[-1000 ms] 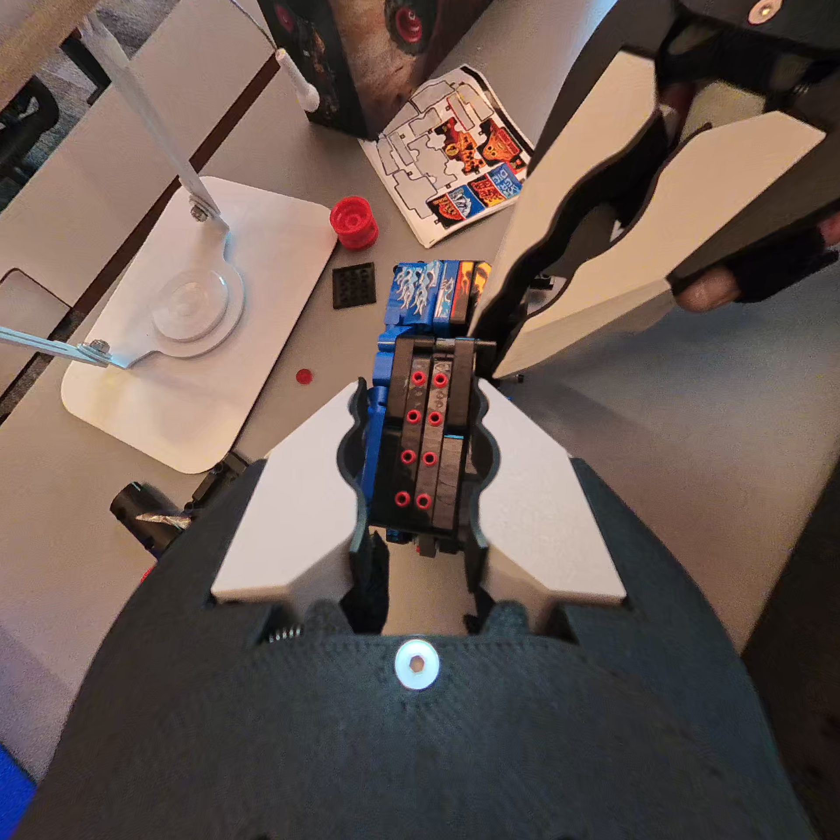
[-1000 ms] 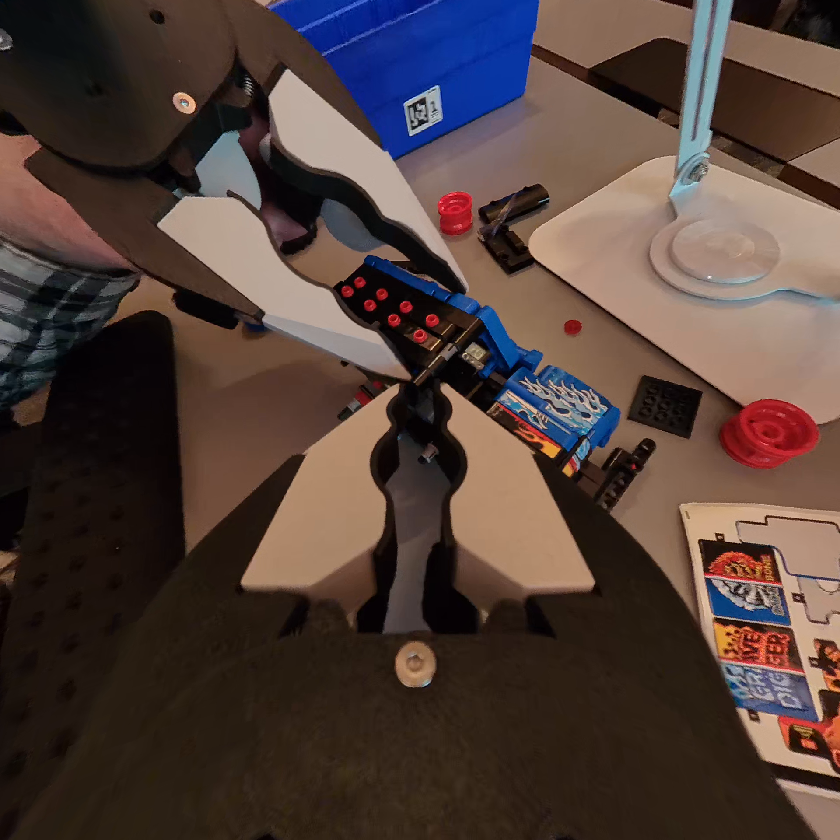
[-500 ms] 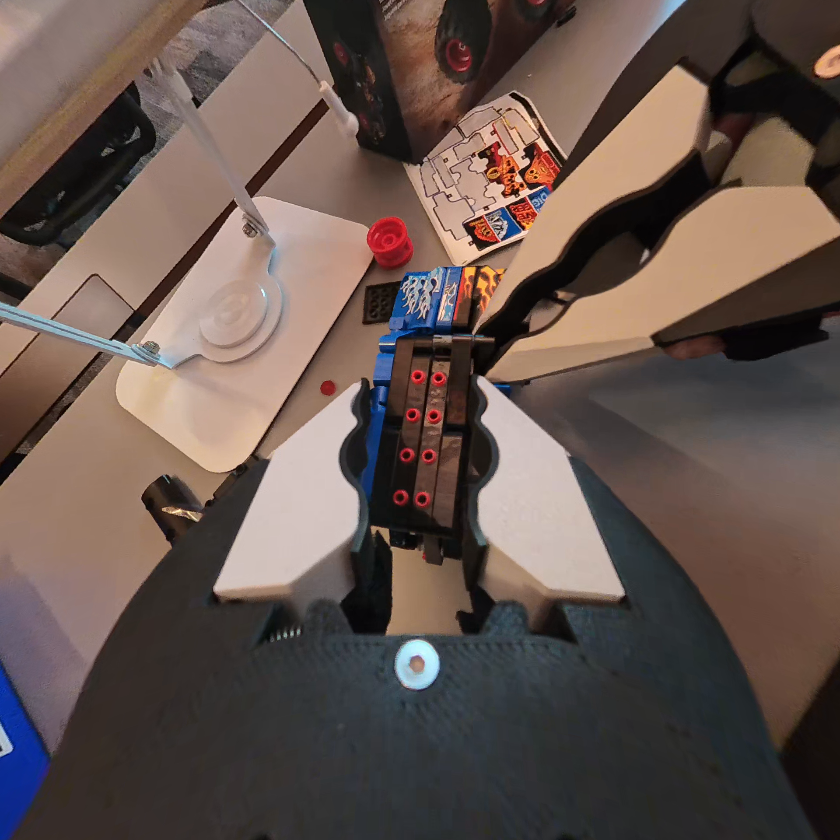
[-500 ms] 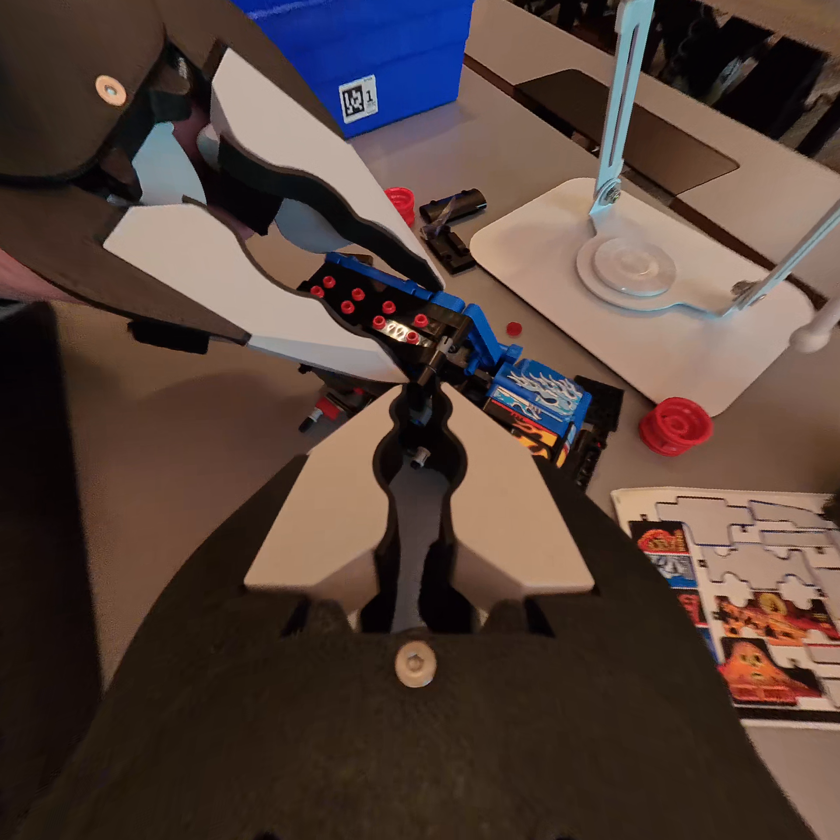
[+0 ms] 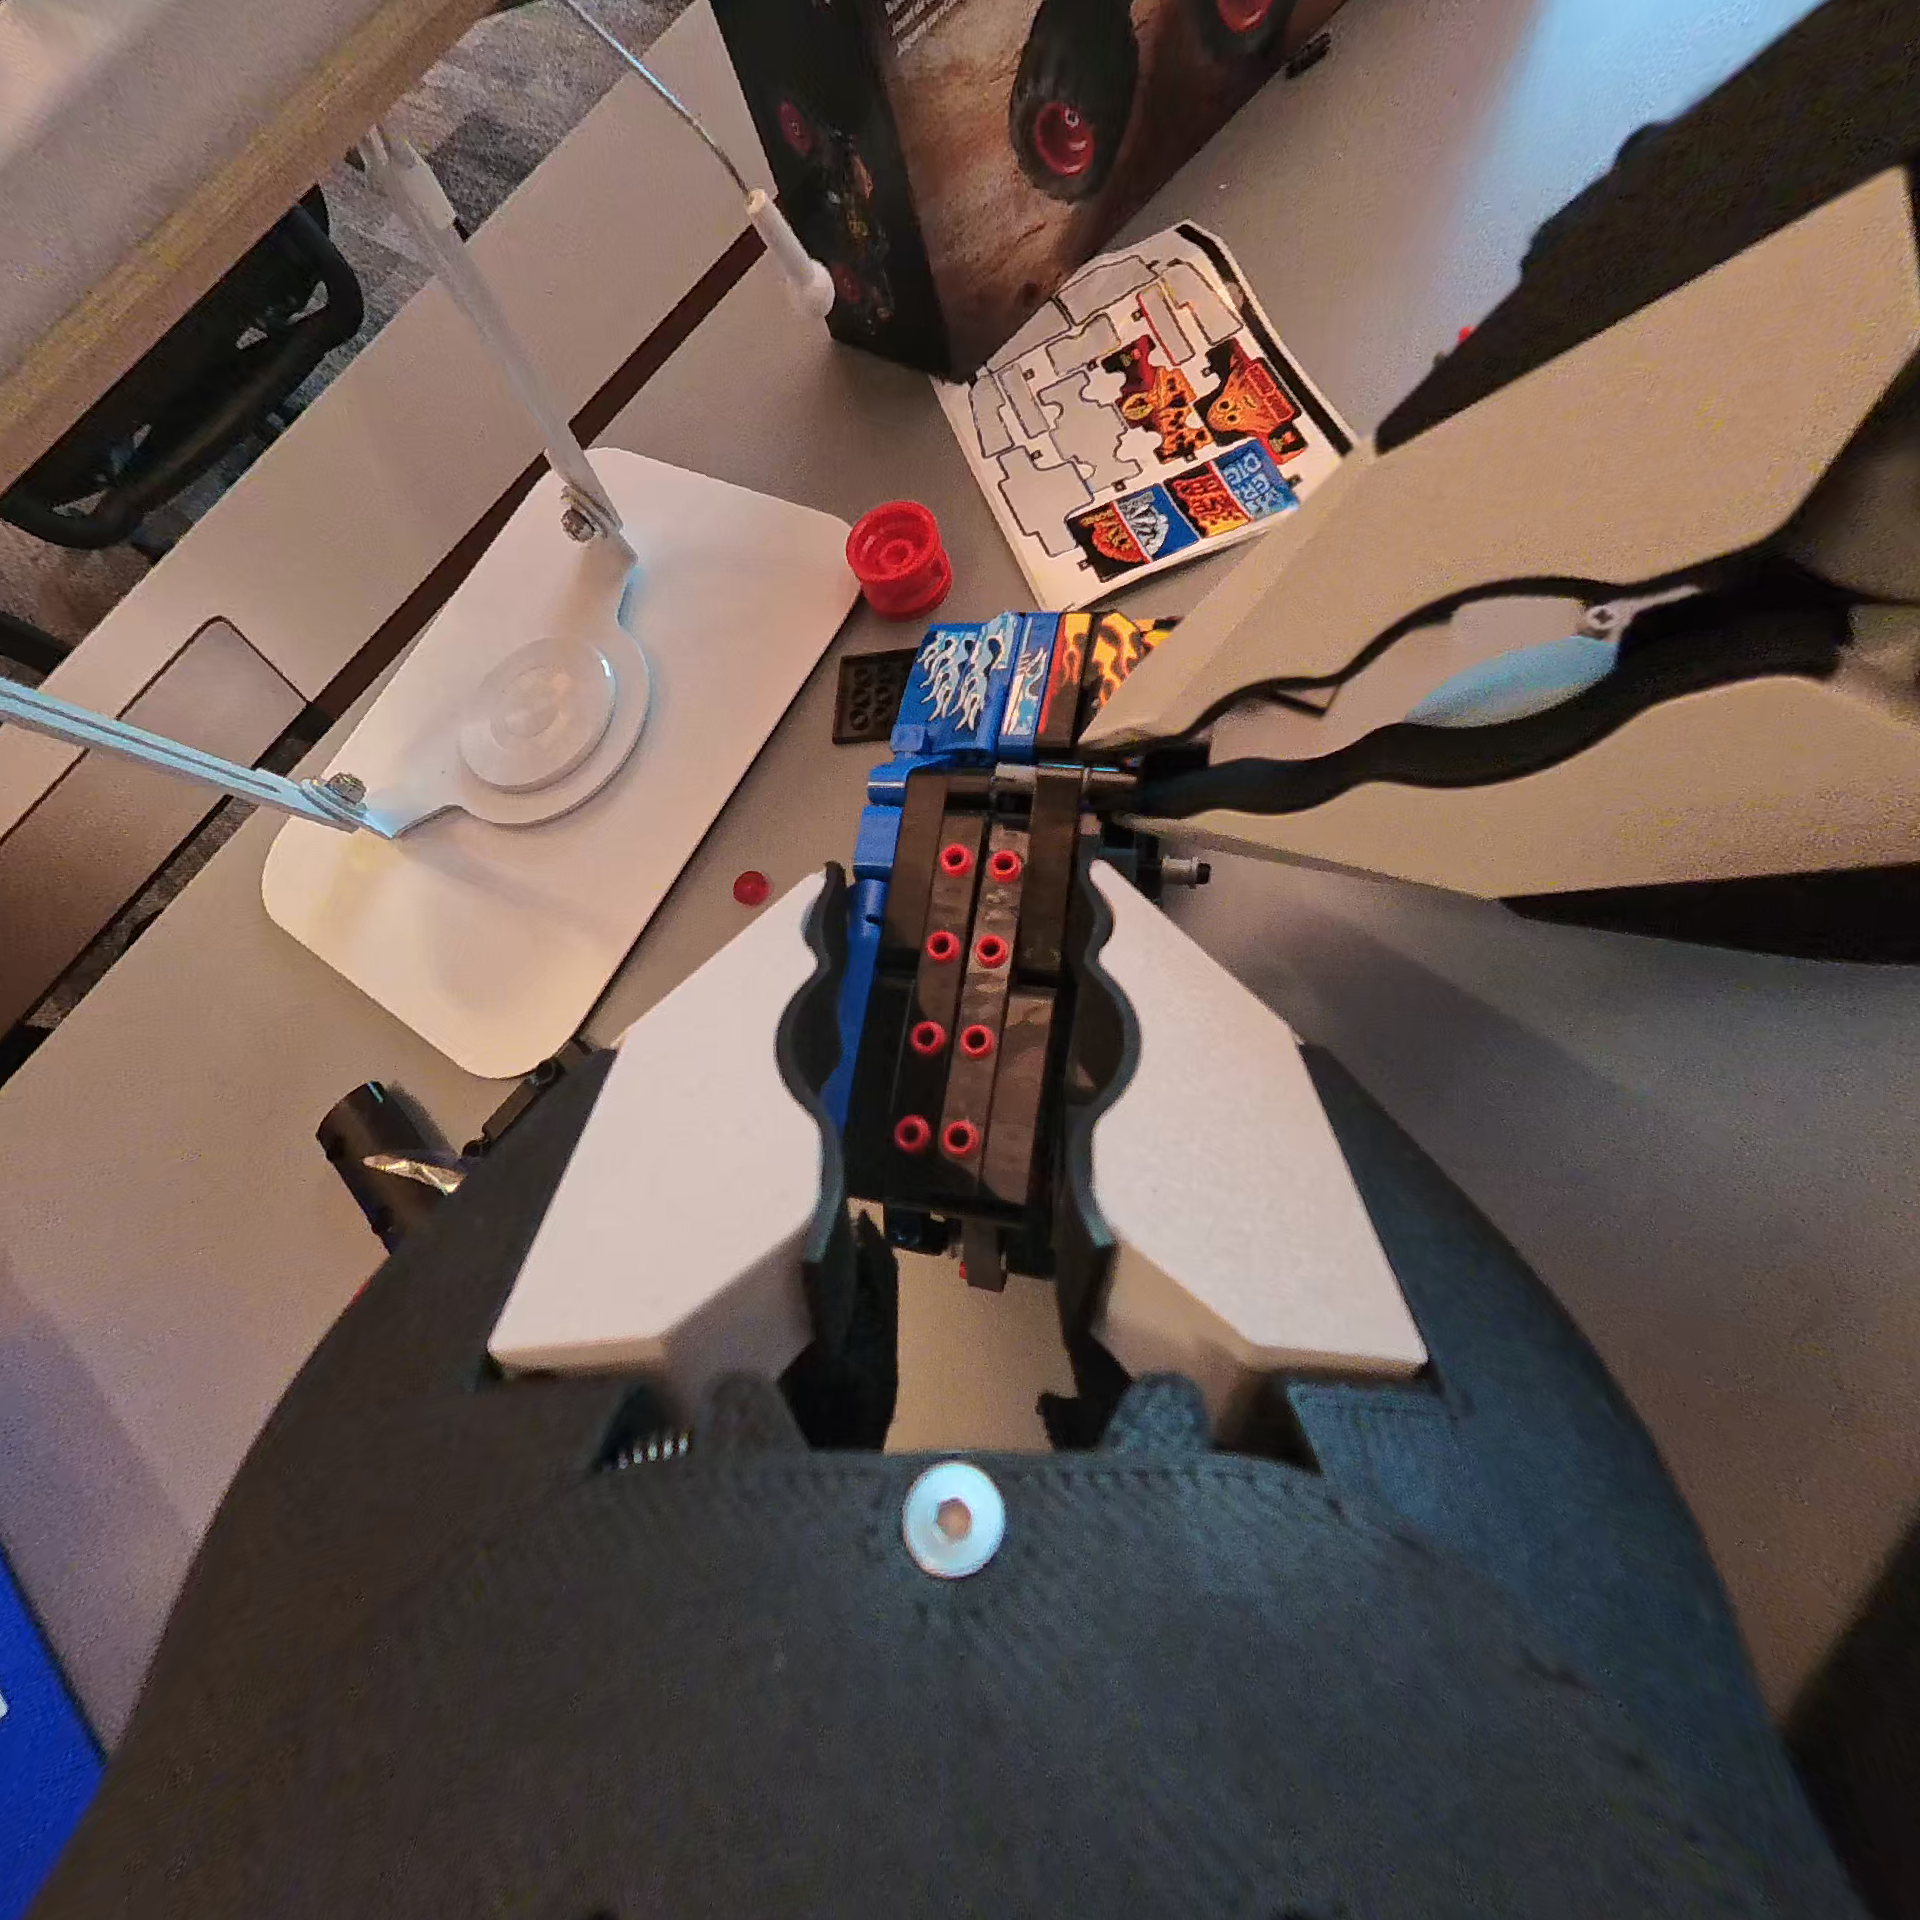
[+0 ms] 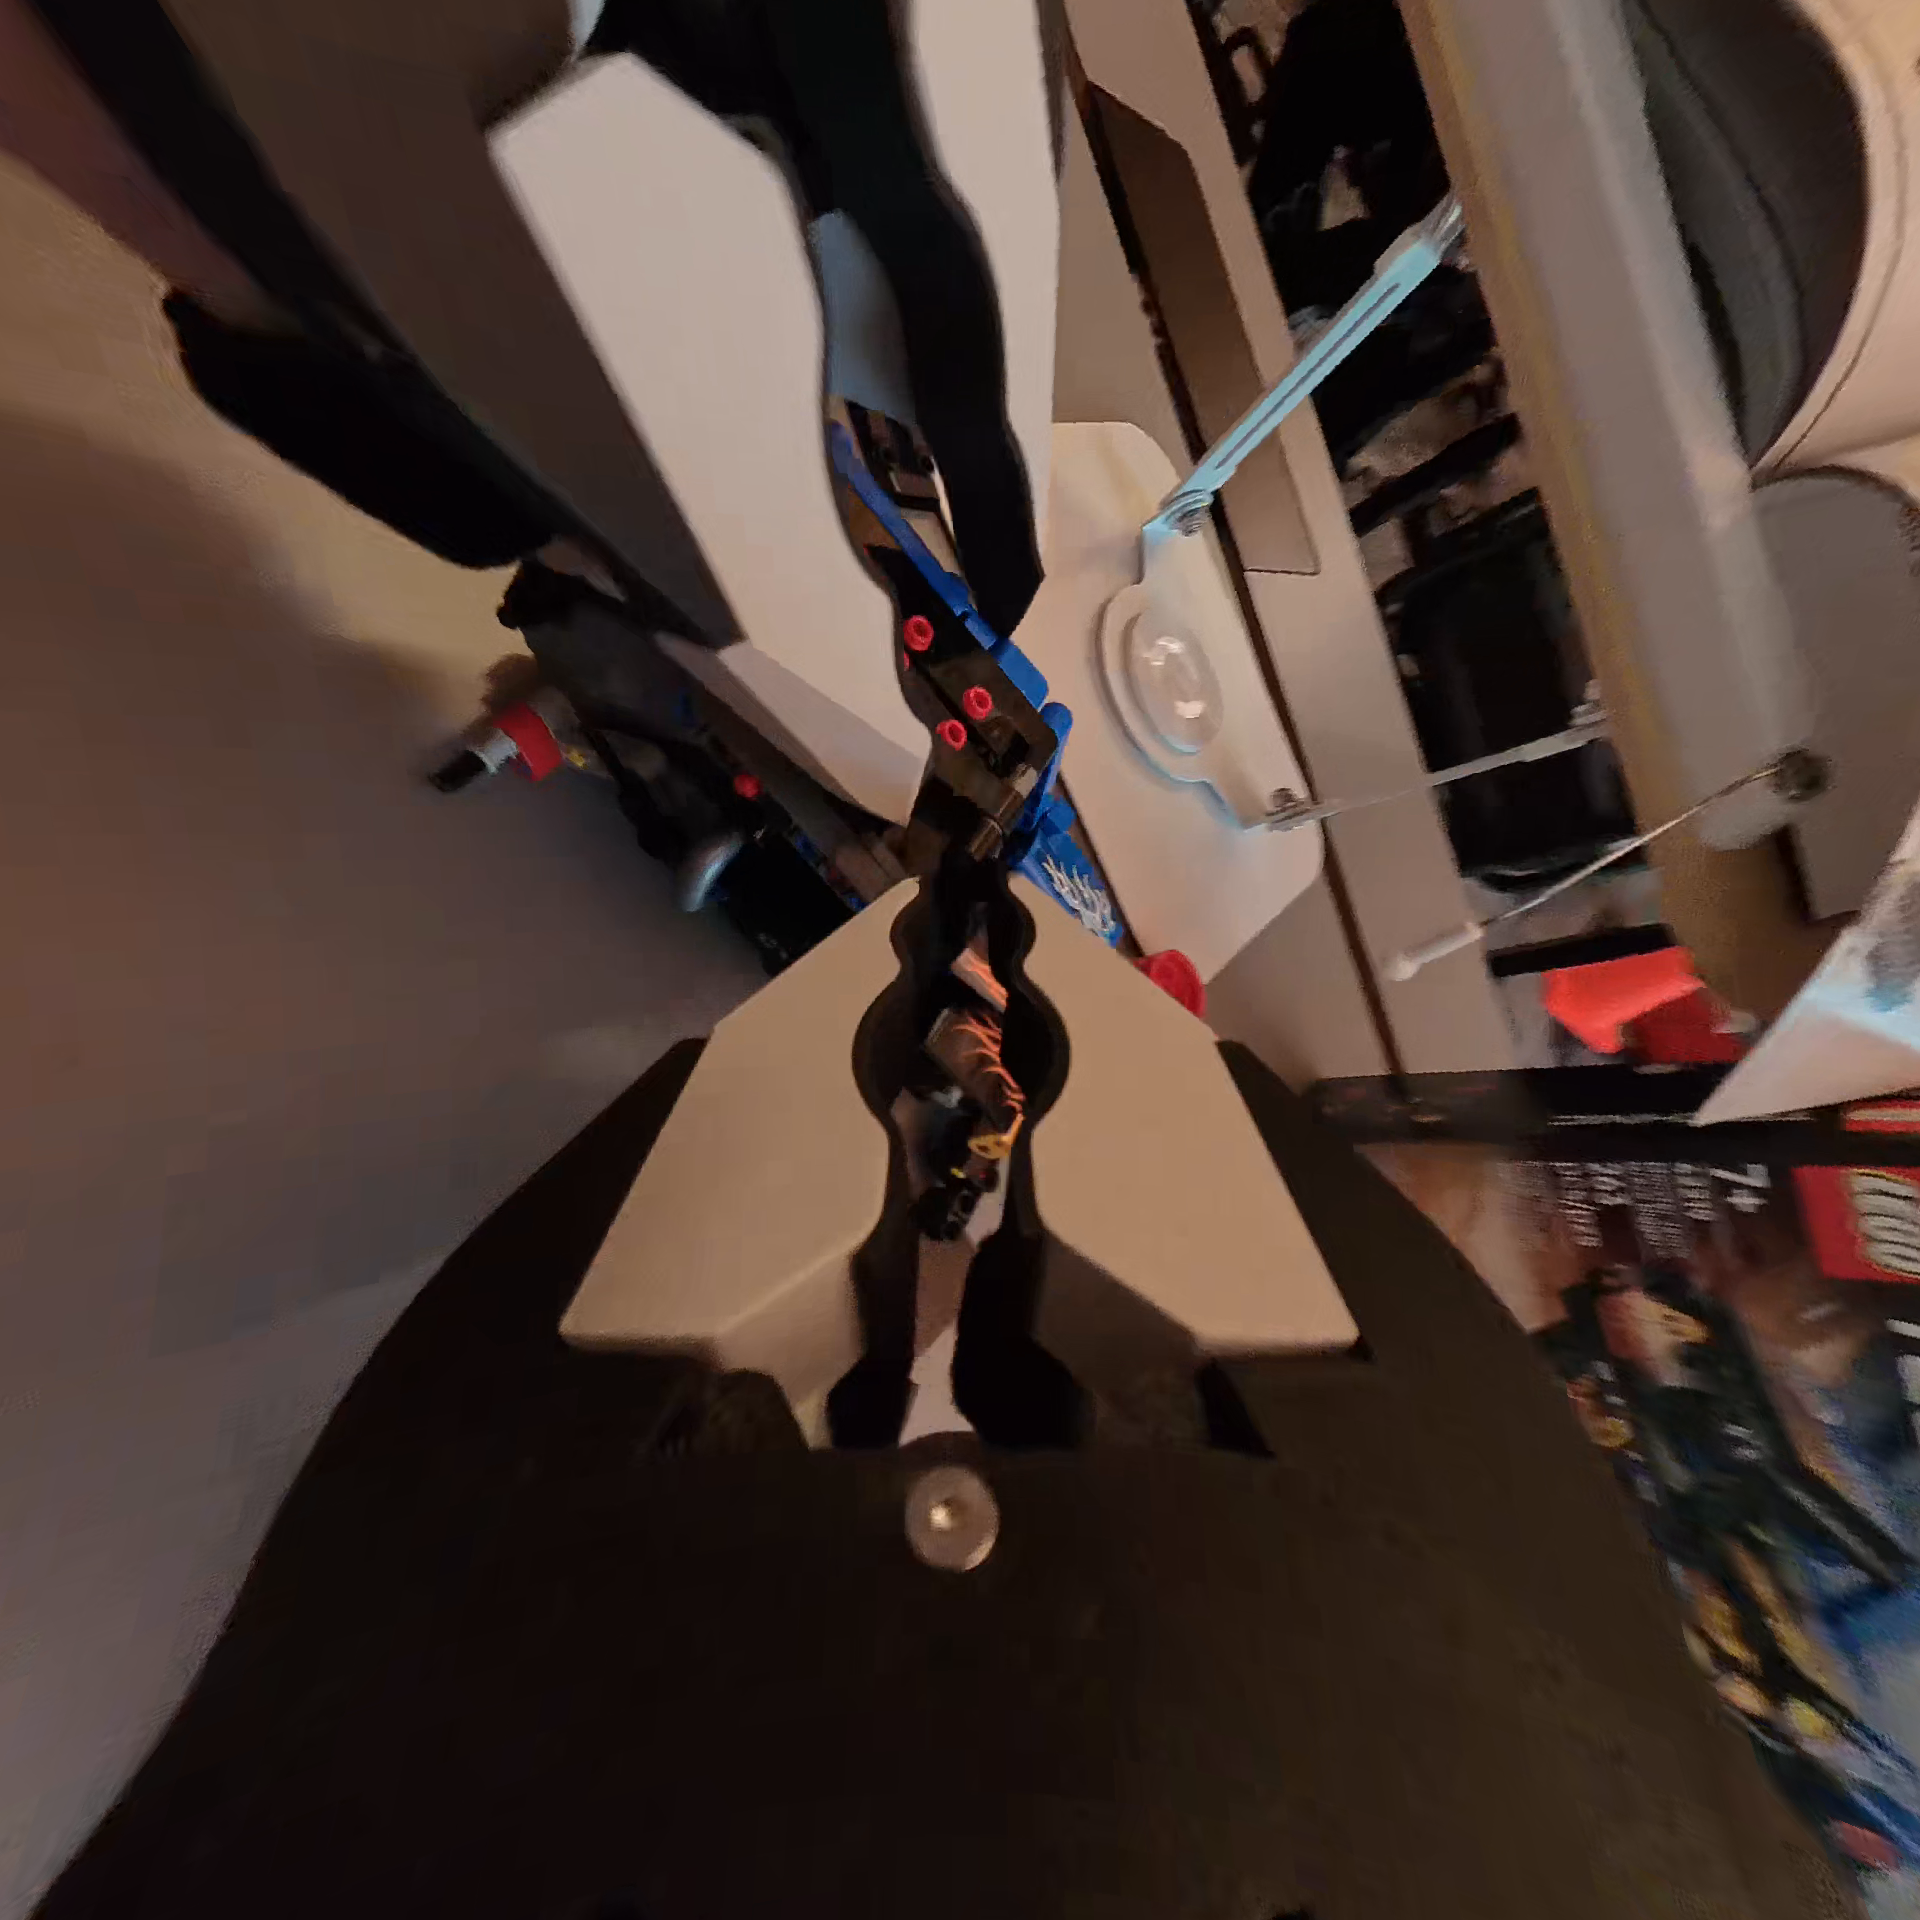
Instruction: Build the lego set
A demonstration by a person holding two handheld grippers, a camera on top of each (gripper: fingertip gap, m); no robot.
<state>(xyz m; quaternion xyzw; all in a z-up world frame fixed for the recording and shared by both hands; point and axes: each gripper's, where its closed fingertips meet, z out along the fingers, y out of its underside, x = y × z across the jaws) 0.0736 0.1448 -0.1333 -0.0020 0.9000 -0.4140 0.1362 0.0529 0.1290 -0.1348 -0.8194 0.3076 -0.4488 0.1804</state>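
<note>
Fingers (image 5: pixel 717 1122) tight on lego model (image 5: pixel 966 997)

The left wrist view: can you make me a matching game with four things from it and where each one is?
Things:
1. truck
2. wheel
3. sticker sheet
4. box

Places:
A. standing at the far end of the table
B. lying flat just in front of the box
C. clamped in the left gripper
D. on the table by the corner of the white stand base

Pairs: 1-C, 2-D, 3-B, 4-A
</note>
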